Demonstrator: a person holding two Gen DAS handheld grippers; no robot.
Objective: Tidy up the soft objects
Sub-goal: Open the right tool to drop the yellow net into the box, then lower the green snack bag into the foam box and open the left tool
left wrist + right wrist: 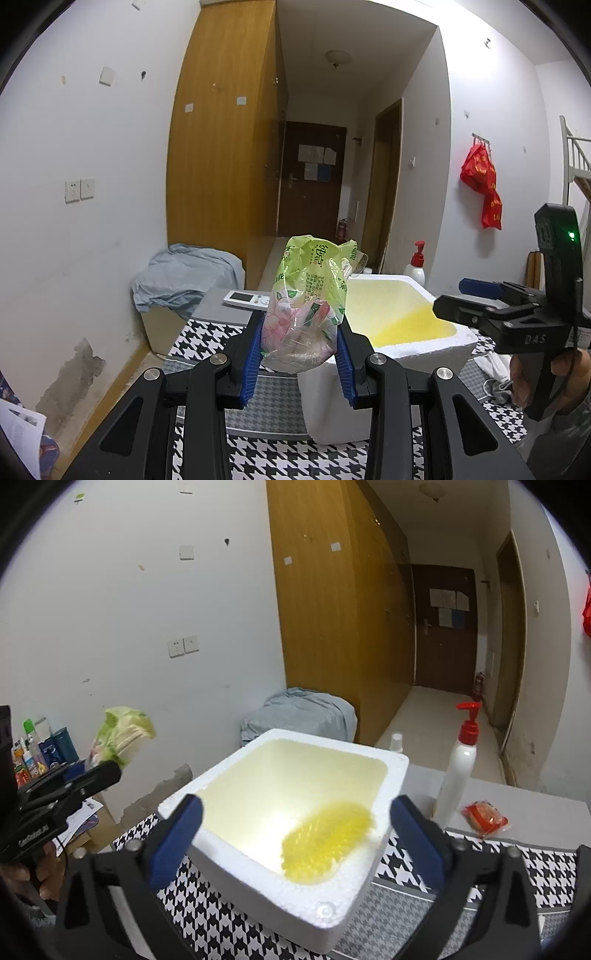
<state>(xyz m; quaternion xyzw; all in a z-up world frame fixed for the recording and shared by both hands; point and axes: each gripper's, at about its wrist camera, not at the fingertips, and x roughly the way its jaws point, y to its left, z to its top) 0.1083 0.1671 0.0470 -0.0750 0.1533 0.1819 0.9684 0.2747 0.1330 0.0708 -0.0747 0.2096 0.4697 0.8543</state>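
My left gripper (301, 325) is shut on a crinkled green and pink plastic tissue pack (310, 295), which stands upright between the blue pads, left of a white foam box (406, 350). That same pack (122, 731) shows at the left of the right wrist view, above the left gripper (107, 768). My right gripper (295, 808) hangs over the foam box (258, 886) with its jaws wide open and nothing between them. A blurred yellow soft thing (325, 842) lies inside the box at its near right. Seen from the left wrist, the right gripper (448, 295) reaches over the box's right rim.
The box stands on a houndstooth cloth (207, 923). A white pump bottle with a red top (458, 768) and a red packet (485, 818) sit to its right. A remote control (245, 299) lies behind the pack. Toiletry bottles (37, 753) stand at far left, a grey-blue cloth (184, 277) beyond.
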